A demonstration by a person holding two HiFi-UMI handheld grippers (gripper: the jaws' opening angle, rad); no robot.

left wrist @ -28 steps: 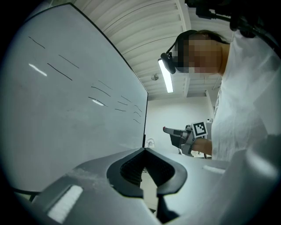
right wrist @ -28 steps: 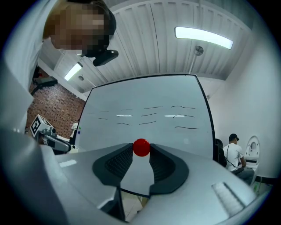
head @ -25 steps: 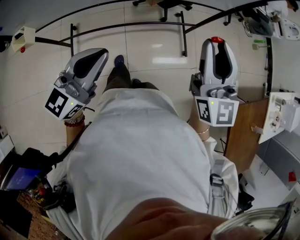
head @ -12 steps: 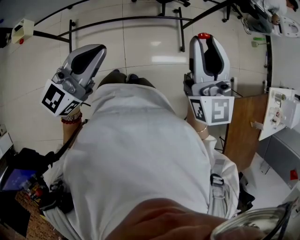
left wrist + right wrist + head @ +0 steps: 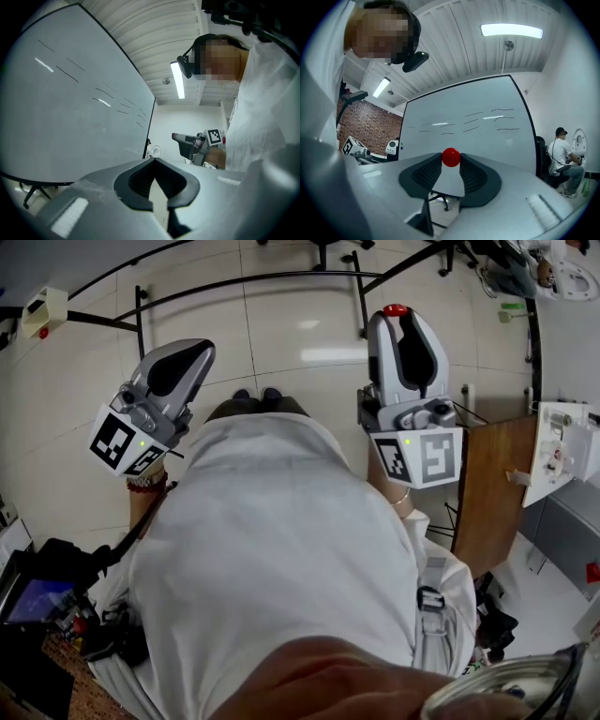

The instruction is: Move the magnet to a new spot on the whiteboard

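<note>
A small red magnet sits pinched between the tips of my right gripper, which is shut on it. In the head view the magnet shows as a red dot at the tip of the right gripper, held above the floor. The whiteboard stands ahead, with a few short dark strokes on it, and the magnet is apart from it. My left gripper is shut with nothing in it; the whiteboard fills that view's left. In the head view the left gripper is at the left.
Black legs of the whiteboard stand cross the tiled floor ahead. A wooden panel and a white device are at the right. A seated person is beyond the board's right edge. A brick wall lies to the left.
The right gripper with the magnet has shifted a little left and forward. The person's feet have drawn together under the body. The left gripper stays about where it was.
</note>
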